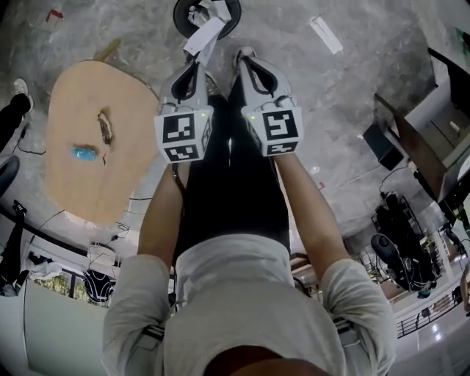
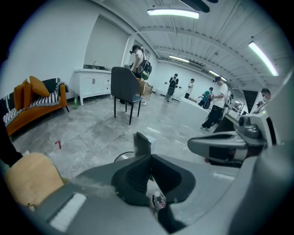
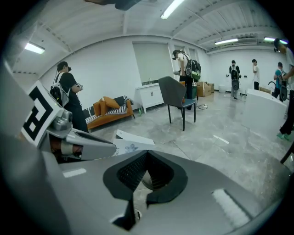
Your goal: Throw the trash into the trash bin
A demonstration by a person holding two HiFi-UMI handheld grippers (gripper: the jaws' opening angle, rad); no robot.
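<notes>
In the head view, my left gripper (image 1: 197,64) is shut on a flat white carton (image 1: 204,37) that sticks out ahead, over the near rim of a round black trash bin (image 1: 178,16). White trash lies inside the bin. My right gripper (image 1: 244,53), close beside the left, is shut with nothing in it. In the left gripper view the carton (image 2: 141,143) stands up from the shut left gripper (image 2: 149,156), with the bin's rim (image 2: 120,157) just beyond. The right gripper view shows the shut right gripper (image 3: 148,153) and the carton (image 3: 131,143) to its left.
A rounded wooden table (image 1: 81,110) stands at the left with a blue scrap (image 1: 83,153) and a brown scrap (image 1: 106,128) on it. A white strip (image 1: 325,34) lies on the grey floor. Desks and gear (image 1: 433,132) are at the right. A dark chair (image 2: 125,89), an orange sofa (image 2: 34,103) and several people are farther off.
</notes>
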